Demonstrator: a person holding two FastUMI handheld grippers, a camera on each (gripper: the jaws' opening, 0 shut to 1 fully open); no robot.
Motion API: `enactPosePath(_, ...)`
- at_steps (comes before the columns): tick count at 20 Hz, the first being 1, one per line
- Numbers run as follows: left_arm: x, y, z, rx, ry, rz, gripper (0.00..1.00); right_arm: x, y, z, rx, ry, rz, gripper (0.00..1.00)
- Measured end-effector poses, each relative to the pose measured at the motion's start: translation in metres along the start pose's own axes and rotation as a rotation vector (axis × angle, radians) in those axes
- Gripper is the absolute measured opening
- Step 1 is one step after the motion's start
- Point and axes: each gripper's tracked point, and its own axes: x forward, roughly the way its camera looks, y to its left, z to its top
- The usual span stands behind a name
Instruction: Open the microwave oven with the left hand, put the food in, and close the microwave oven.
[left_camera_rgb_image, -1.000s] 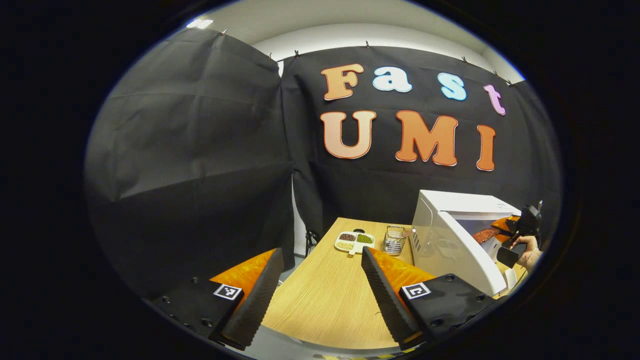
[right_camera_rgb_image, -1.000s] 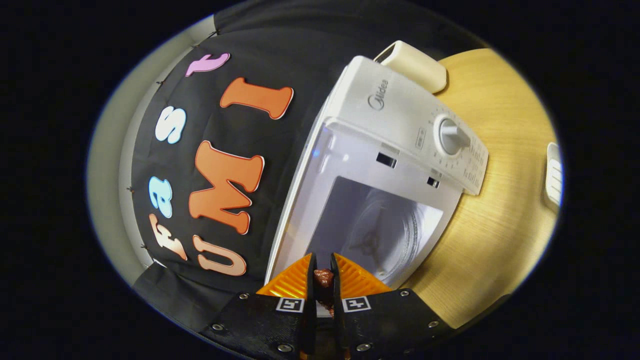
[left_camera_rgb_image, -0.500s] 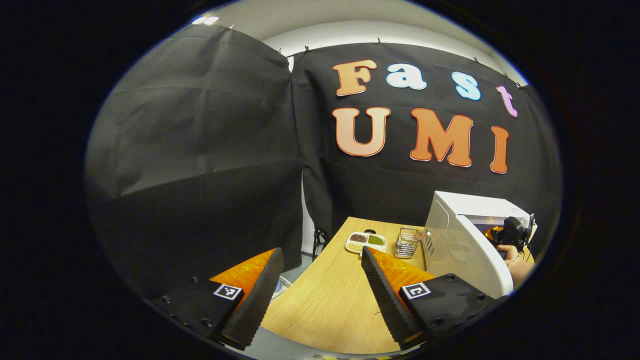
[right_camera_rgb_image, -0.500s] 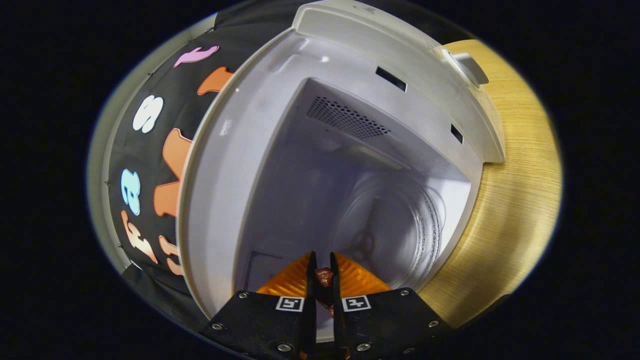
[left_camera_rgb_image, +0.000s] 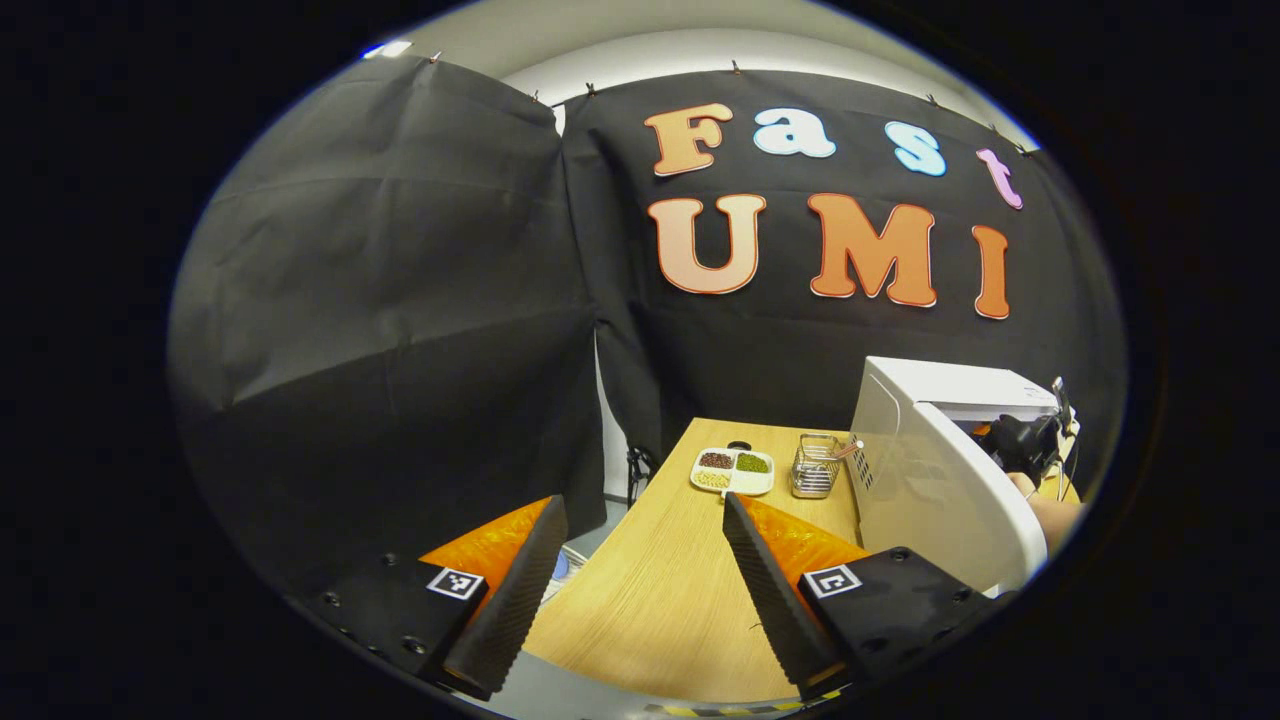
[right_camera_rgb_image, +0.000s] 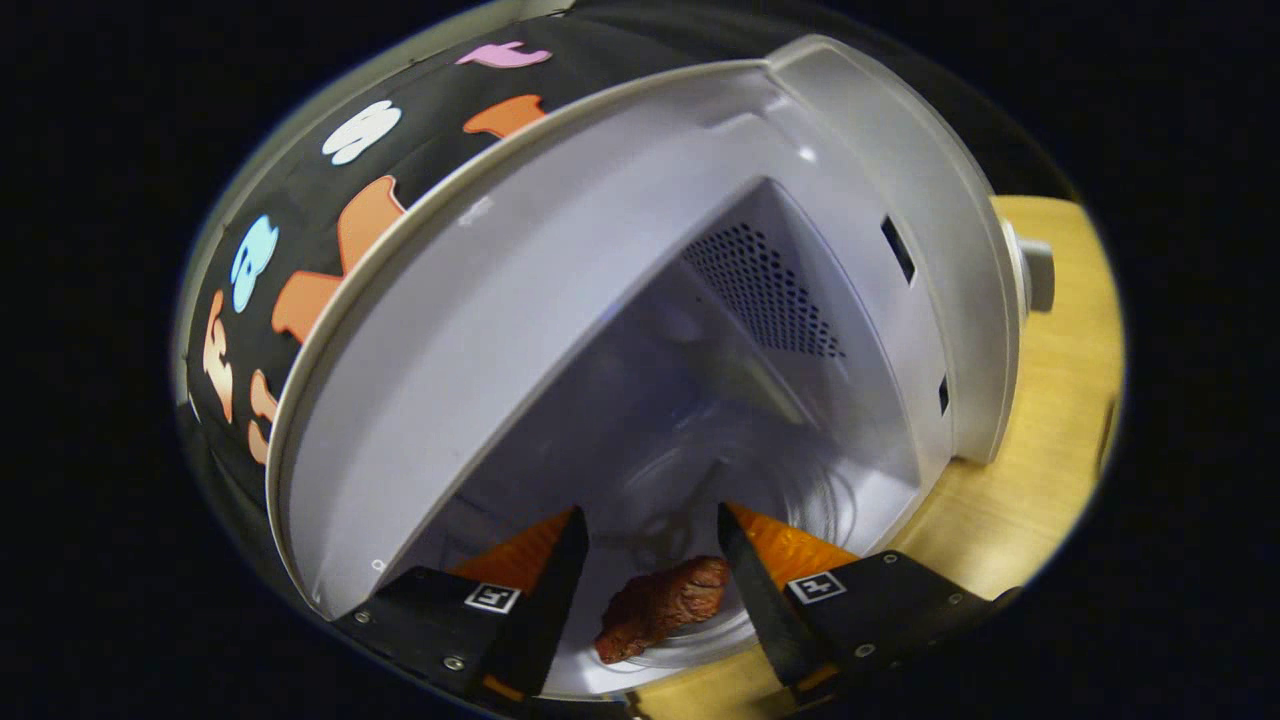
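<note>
Right tool (right_camera_rgb_image: 650, 560) open, food (right_camera_rgb_image: 660, 608) in microwave (right_camera_rgb_image: 600, 300); left tool (left_camera_rgb_image: 640, 570) open

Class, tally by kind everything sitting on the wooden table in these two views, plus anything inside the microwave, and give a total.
Microwave oven: 1
Divided dish of beans: 1
Wire basket: 1
Piece of food inside the microwave: 1
Total: 4
</note>
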Motion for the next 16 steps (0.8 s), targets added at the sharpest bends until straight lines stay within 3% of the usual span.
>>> enactPosePath(1, 0.002, -0.003, -0.001, -0.002, 0.000, -0.006, 1.00, -0.003, -0.003, 0.002, -0.043, -0.006, -0.003, 0.96)
enactPosePath(2, 0.002, -0.005, -0.001, -0.004, -0.001, -0.011, 1.00, -0.007, -0.007, 0.004, -0.078, -0.007, -0.008, 1.00)
enactPosePath(3, 0.001, -0.008, -0.001, -0.008, -0.002, -0.018, 1.00, -0.010, -0.010, 0.004, -0.111, -0.007, -0.012, 0.93)
enactPosePath(10, -0.002, -0.034, -0.008, -0.012, -0.009, -0.087, 1.00, -0.061, -0.018, 0.026, -0.322, -0.010, 0.055, 0.94)
enactPosePath(16, -0.009, -0.061, -0.017, 0.004, -0.023, -0.146, 1.00, -0.128, -0.026, 0.072, -0.490, -0.029, 0.128, 0.94)
